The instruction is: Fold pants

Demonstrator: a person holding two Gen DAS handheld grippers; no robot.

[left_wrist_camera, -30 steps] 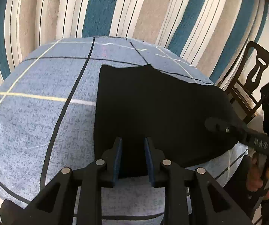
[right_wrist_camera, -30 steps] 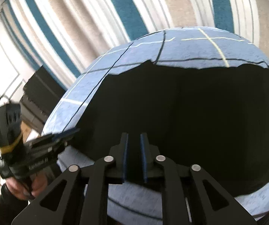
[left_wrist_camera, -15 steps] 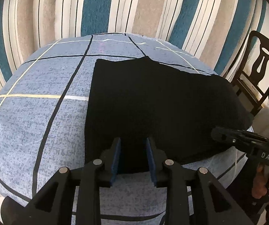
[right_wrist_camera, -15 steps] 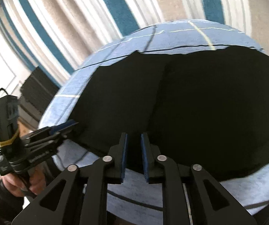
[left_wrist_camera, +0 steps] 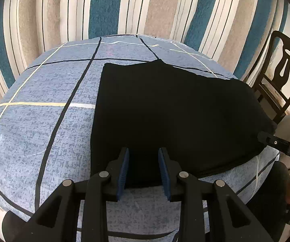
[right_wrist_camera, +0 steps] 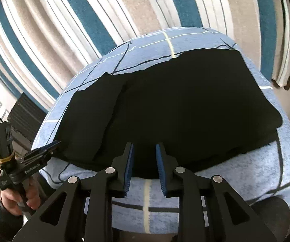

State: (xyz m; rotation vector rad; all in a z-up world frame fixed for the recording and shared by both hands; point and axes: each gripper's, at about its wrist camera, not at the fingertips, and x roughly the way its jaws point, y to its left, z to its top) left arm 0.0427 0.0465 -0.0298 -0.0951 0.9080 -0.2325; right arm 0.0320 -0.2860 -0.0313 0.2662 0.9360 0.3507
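Black pants (left_wrist_camera: 175, 111) lie folded flat on a blue checked tablecloth (left_wrist_camera: 44, 121). My left gripper (left_wrist_camera: 142, 153) hovers over their near edge, jaws apart, nothing pinched. In the same view my right gripper (left_wrist_camera: 265, 137) pokes in at the pants' right end. In the right wrist view the pants (right_wrist_camera: 185, 100) show a fold line on their left part. My right gripper (right_wrist_camera: 143, 148) sits above the near hem with its jaws opening and nothing pressed between the pads. My left gripper (right_wrist_camera: 53, 146) is at the pants' left corner.
A striped blue, beige and white curtain (left_wrist_camera: 104, 6) hangs behind the table. A dark wooden chair (left_wrist_camera: 282, 70) stands at the right. A dark slatted piece (right_wrist_camera: 23, 113) sits low on the left. A hand (right_wrist_camera: 13, 199) holds the left gripper's handle.
Both grippers' jaws have widened, the right more. The right gripper has drawn sideways off the pants' right end toward the table edge. The pants lie still.
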